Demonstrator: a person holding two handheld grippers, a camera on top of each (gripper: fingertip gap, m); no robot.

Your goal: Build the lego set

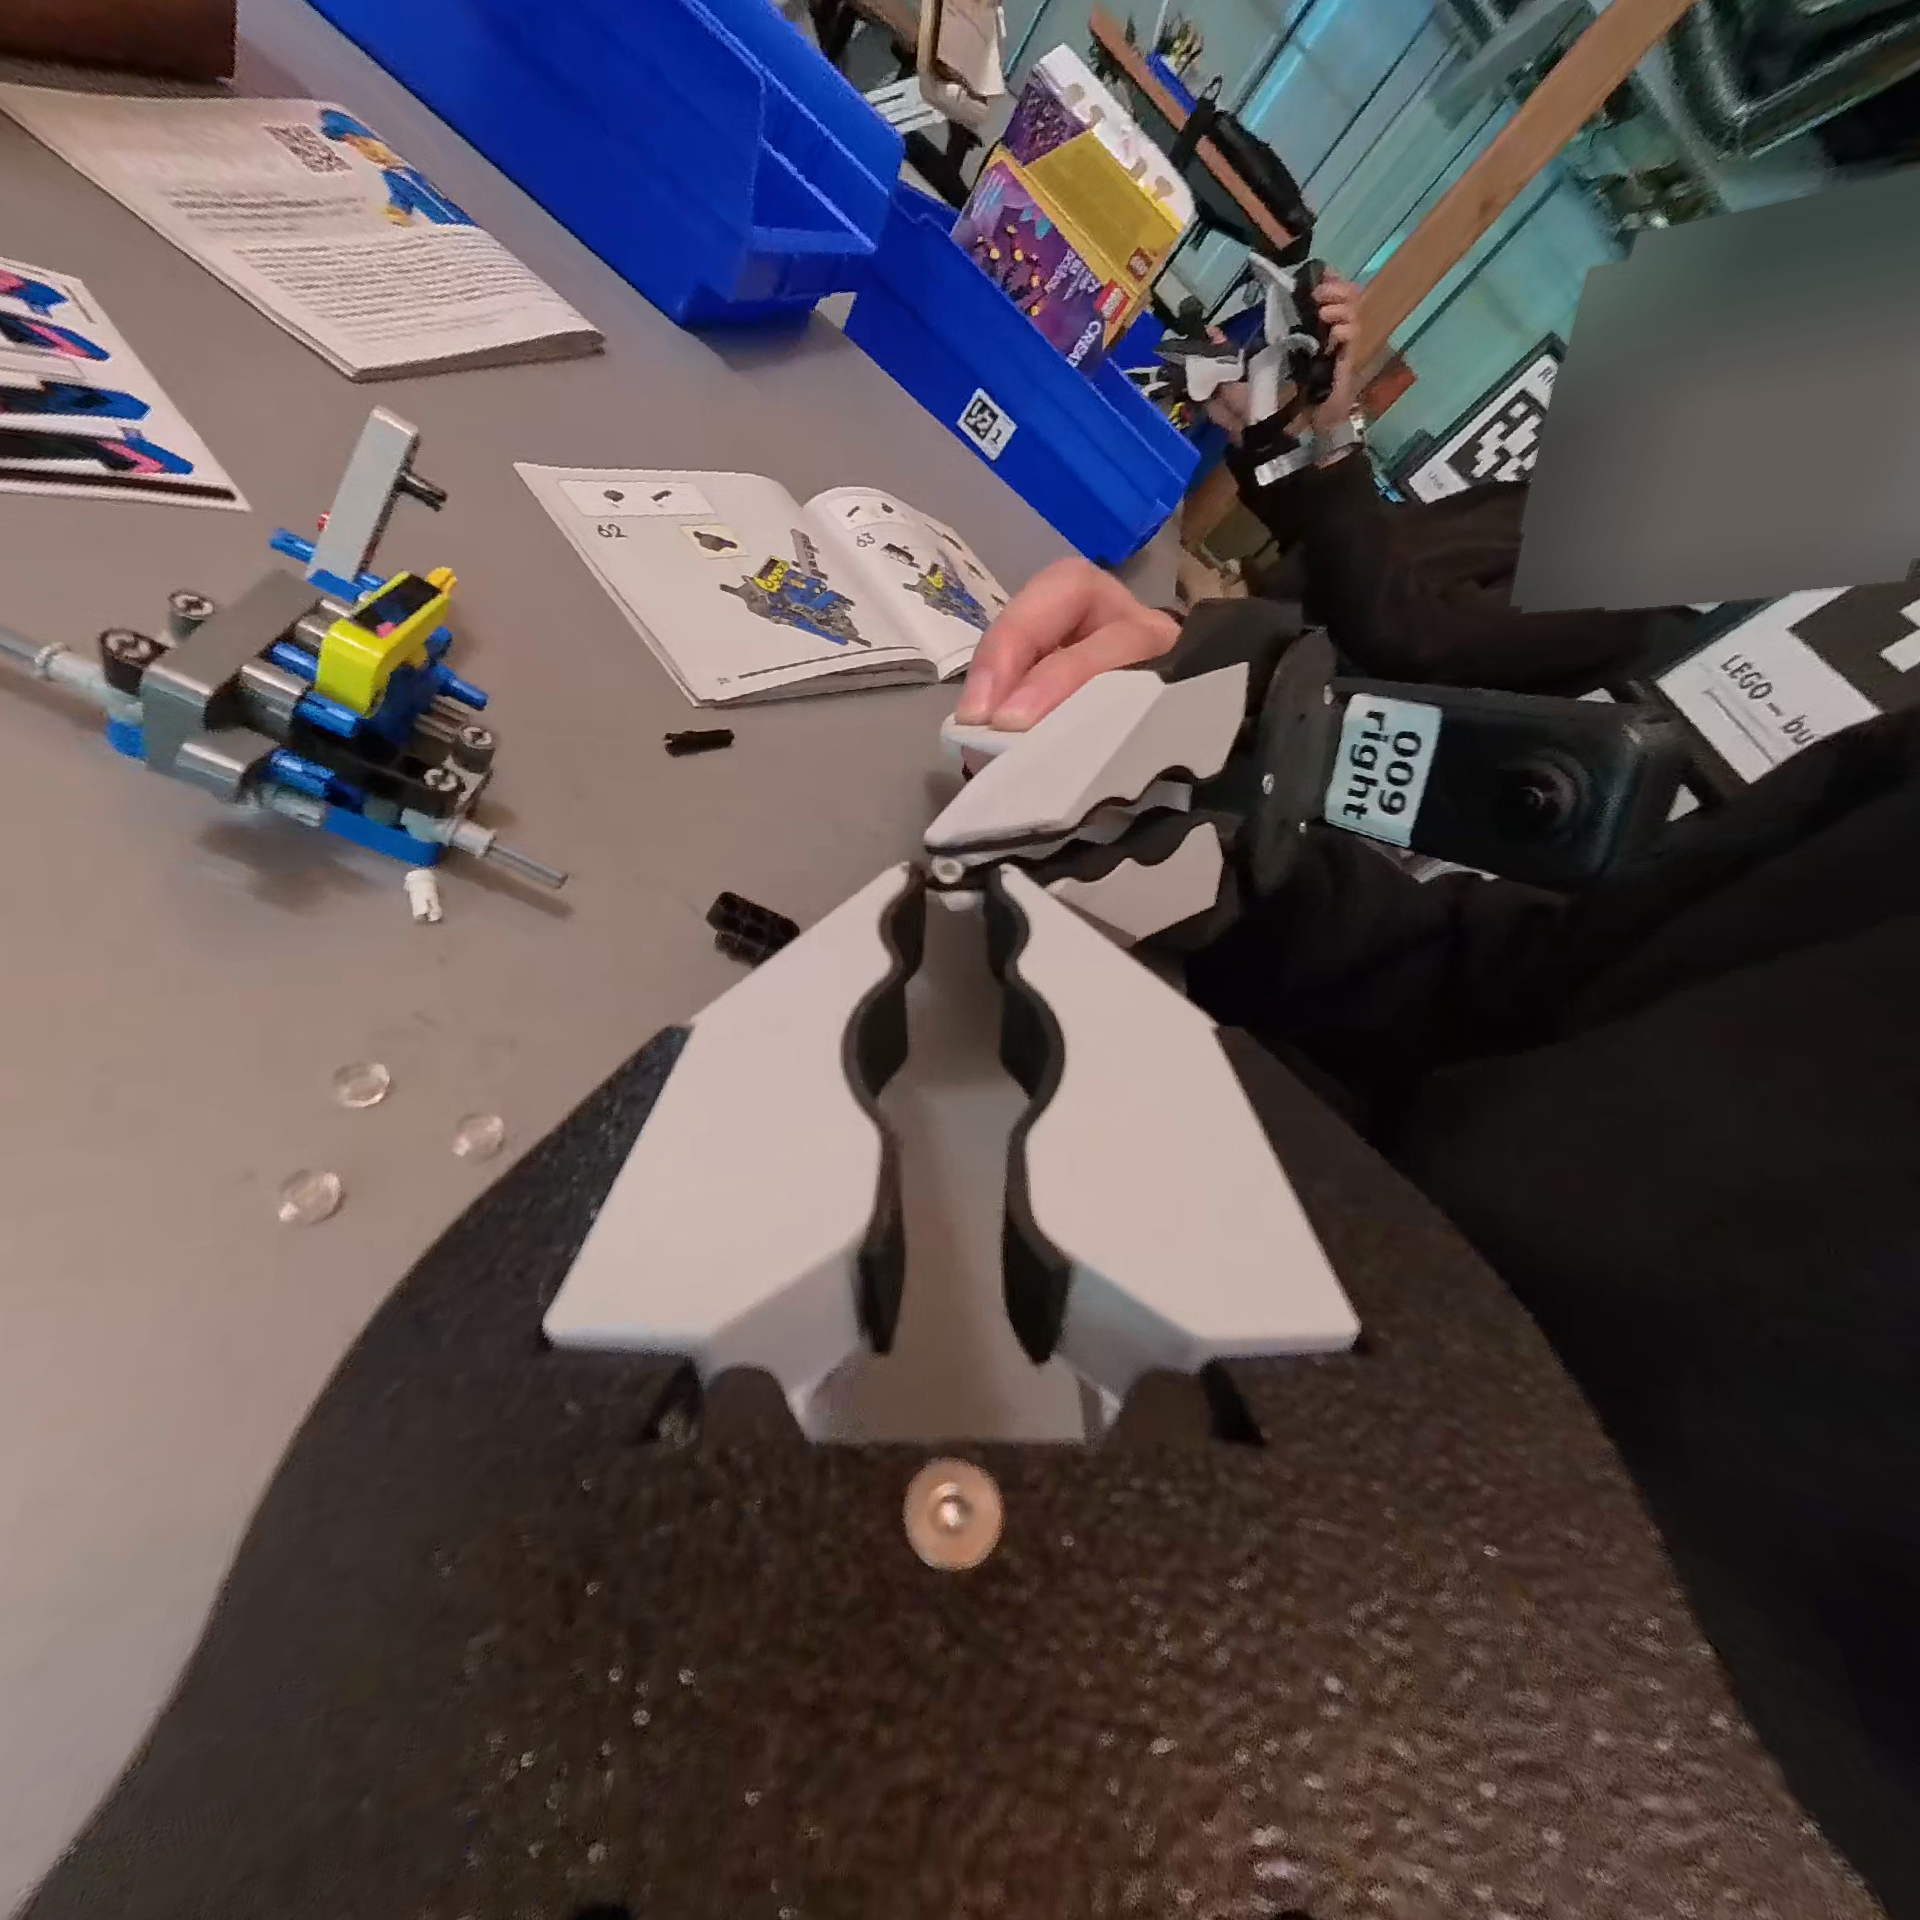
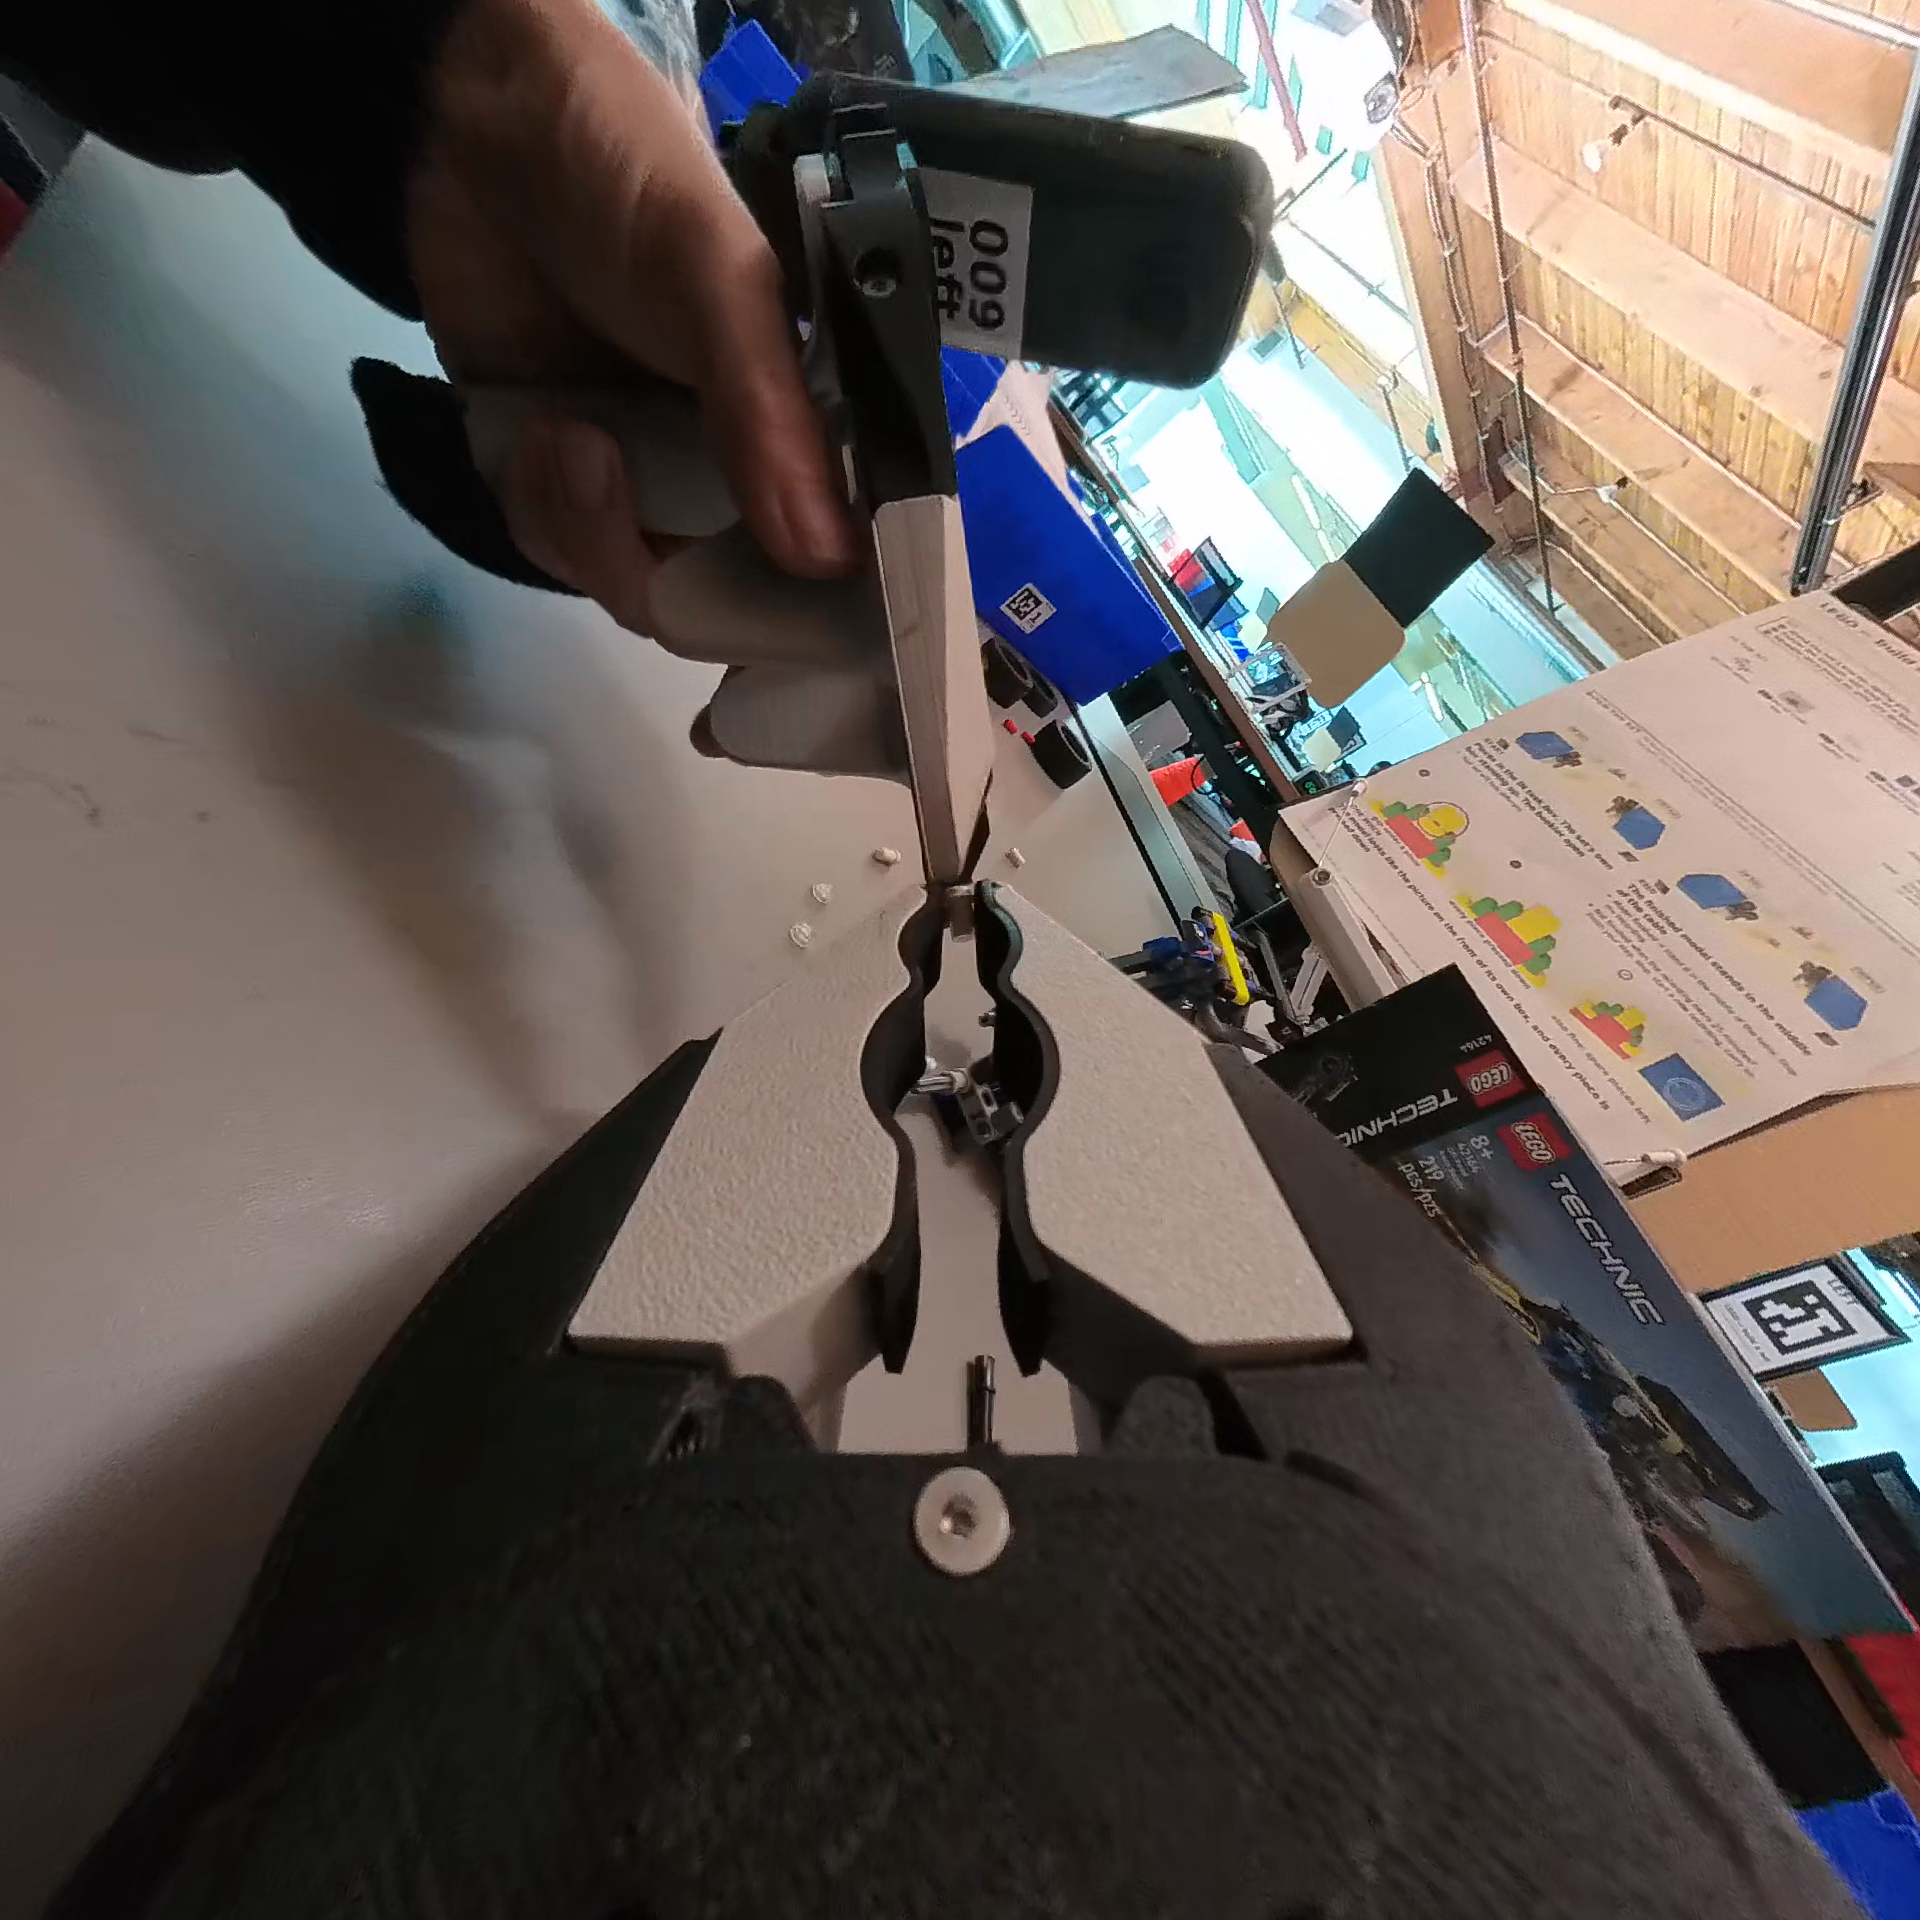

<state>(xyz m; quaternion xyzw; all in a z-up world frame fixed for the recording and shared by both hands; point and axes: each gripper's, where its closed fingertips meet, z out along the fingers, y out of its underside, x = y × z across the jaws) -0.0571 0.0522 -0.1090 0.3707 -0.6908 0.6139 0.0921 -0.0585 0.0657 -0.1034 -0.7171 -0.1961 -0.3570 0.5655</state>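
My left gripper (image 1: pixel 949 878) and my right gripper (image 2: pixel 961 906) meet tip to tip above the grey table (image 1: pixel 623 935). Both are closed on one small light grey Lego piece (image 1: pixel 948 871), which also shows in the right wrist view (image 2: pixel 961 910). The right gripper (image 1: pixel 940 840) comes in from the right in the left wrist view; the left gripper (image 2: pixel 951 878) comes down from above in the right wrist view. The partly built blue, grey and yellow model (image 1: pixel 312 707) lies on the table to the left, apart from both grippers. An open instruction booklet (image 1: pixel 769 582) lies behind.
Loose parts lie on the table: a black pin (image 1: pixel 698 740), a black block (image 1: pixel 750 923), a white pin (image 1: pixel 423 896) and three clear round studs (image 1: pixel 362 1084). Blue bins (image 1: pixel 727 156), a sticker sheet (image 1: pixel 73 395) and a second booklet (image 1: pixel 343 239) stand farther back. A Lego box (image 2: pixel 1538 1226) and black wheels (image 2: pixel 1039 717) lie to the right. The tips of both grippers are at nearly the same place.
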